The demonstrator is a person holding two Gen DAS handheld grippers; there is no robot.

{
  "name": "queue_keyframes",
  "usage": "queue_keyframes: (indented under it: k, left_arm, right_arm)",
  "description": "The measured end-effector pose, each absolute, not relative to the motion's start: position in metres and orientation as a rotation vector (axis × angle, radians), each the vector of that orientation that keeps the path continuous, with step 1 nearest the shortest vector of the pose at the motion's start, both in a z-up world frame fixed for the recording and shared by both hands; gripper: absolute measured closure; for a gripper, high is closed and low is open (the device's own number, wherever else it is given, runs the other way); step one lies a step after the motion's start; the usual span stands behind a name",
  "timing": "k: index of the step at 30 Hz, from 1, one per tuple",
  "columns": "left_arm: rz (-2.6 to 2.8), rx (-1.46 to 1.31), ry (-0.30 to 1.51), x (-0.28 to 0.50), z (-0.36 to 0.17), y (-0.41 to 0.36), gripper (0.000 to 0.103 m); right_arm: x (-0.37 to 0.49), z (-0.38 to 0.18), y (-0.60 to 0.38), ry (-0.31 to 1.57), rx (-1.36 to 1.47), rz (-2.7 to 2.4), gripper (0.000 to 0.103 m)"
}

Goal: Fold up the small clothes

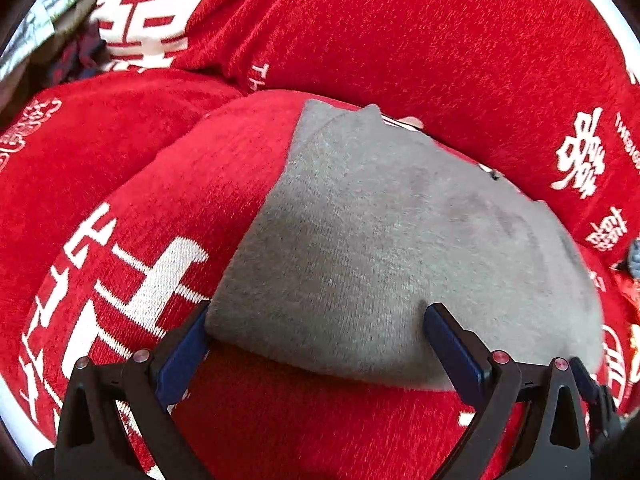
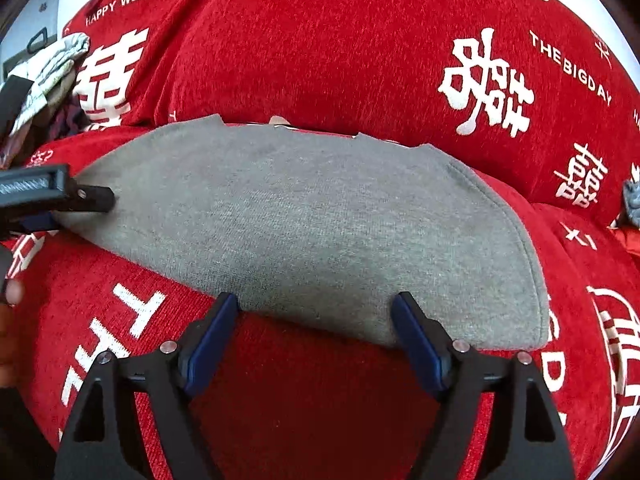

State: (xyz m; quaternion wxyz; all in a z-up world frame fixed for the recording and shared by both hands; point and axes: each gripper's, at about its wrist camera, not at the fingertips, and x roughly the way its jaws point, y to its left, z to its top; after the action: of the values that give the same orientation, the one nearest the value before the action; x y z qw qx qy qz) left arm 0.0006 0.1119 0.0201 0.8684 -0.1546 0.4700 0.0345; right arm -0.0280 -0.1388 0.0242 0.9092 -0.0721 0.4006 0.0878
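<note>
A grey knitted garment (image 1: 380, 240) lies folded flat on a red sofa seat cushion (image 1: 160, 184) printed with white characters. In the left wrist view my left gripper (image 1: 316, 320) stands open, its blue pads at the garment's near edge on either side of a stretch of the cloth. In the right wrist view the same garment (image 2: 320, 224) spreads wide, and my right gripper (image 2: 316, 302) is open at its near edge, the pads not pressing on it. My left gripper (image 2: 60, 196) also shows there, at the garment's left end.
The red backrest (image 2: 320, 60) rises right behind the garment. A heap of other clothes (image 2: 48, 68) lies at the far left of the sofa. A small blue-grey item (image 2: 632, 200) sits at the right edge. Part of a hand (image 2: 12, 292) shows at the left.
</note>
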Motion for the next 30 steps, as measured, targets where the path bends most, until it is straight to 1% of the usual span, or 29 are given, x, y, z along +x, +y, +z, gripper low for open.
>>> queue_keyframes:
  k: [9, 13, 14, 15, 16, 17, 18, 21, 24, 27, 30]
  left_arm:
    - [0.122, -0.305, 0.935, 0.009, 0.016, 0.106, 0.001]
    - [0.087, -0.345, 0.921, 0.009, 0.016, 0.112, 0.003]
    - [0.088, -0.355, 0.912, 0.008, 0.017, 0.114, 0.013]
    - [0.098, -0.355, 0.903, 0.008, 0.018, 0.115, 0.03]
    - [0.098, -0.352, 0.899, 0.008, 0.018, 0.115, 0.037]
    - [0.072, -0.36, 0.899, 0.01, 0.018, 0.115, 0.052]
    - [0.041, -0.373, 0.9, 0.012, 0.018, 0.116, 0.064]
    - [-0.005, -0.438, 0.895, 0.014, 0.016, 0.124, 0.071]
    - [-0.031, -0.476, 0.888, 0.013, 0.016, 0.128, 0.073]
    - [-0.054, -0.486, 0.877, 0.014, 0.018, 0.128, 0.074]
    - [-0.072, -0.489, 0.866, 0.015, 0.019, 0.127, 0.074]
  right_arm:
    - [-0.029, 0.025, -0.134, 0.834, -0.172, 0.162, 0.021]
    - [-0.023, 0.033, -0.132, 0.899, -0.181, 0.151, 0.02]
    - [-0.02, 0.038, -0.132, 0.912, -0.171, 0.162, 0.02]
    - [-0.017, 0.045, -0.132, 0.913, -0.162, 0.174, 0.02]
    - [-0.014, 0.054, -0.132, 0.903, -0.16, 0.176, 0.02]
    - [-0.009, 0.063, -0.131, 0.89, -0.162, 0.176, 0.02]
    - [-0.003, 0.073, -0.13, 0.878, -0.161, 0.183, 0.02]
    - [0.024, 0.093, -0.118, 0.896, -0.17, 0.235, 0.02]
    - [0.068, 0.107, -0.094, 0.968, -0.142, 0.328, 0.02]
    - [0.113, 0.105, -0.065, 1.073, -0.078, 0.42, 0.02]
    - [0.159, 0.092, -0.026, 1.158, -0.054, 0.473, 0.02]
